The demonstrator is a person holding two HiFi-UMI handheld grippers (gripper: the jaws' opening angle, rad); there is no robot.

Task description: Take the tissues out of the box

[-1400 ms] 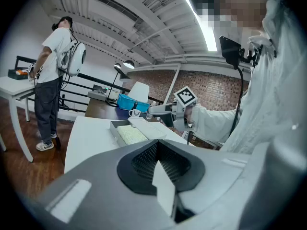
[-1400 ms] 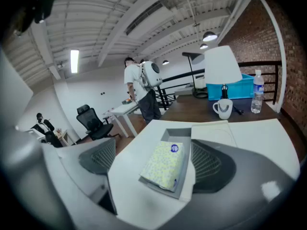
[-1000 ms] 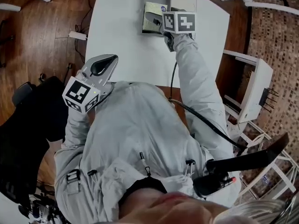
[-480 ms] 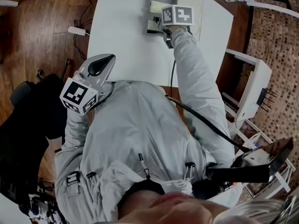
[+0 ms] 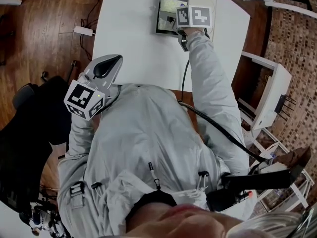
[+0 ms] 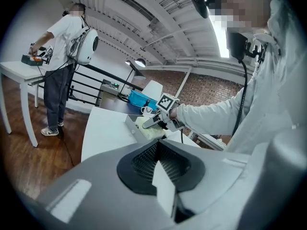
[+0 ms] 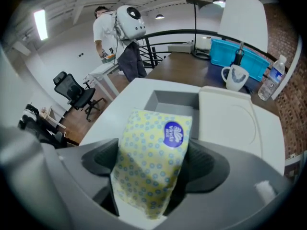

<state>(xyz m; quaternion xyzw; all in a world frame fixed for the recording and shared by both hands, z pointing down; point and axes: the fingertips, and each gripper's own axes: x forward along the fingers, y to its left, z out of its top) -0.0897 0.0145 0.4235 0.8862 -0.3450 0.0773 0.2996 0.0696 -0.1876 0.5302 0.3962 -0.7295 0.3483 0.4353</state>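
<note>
Right gripper point(image 5: 167, 22) fingers, clamped on the tissue pack point(image 7: 152, 157), have now lifted it off the box point(image 7: 175, 101), so removal looks nearly done; left gripper point(image 5: 113, 62) fingers closed, empty.

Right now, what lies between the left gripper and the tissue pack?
Between the left gripper and the tissue pack, the head view shows only bare white table.

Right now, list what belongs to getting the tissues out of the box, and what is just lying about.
Job: yellow dotted tissue pack, gripped by the right claw; open grey rectangular box; flat white lid beside it.
Lying about: white ceramic mug; blue plastic bin; clear plastic water bottle.
</note>
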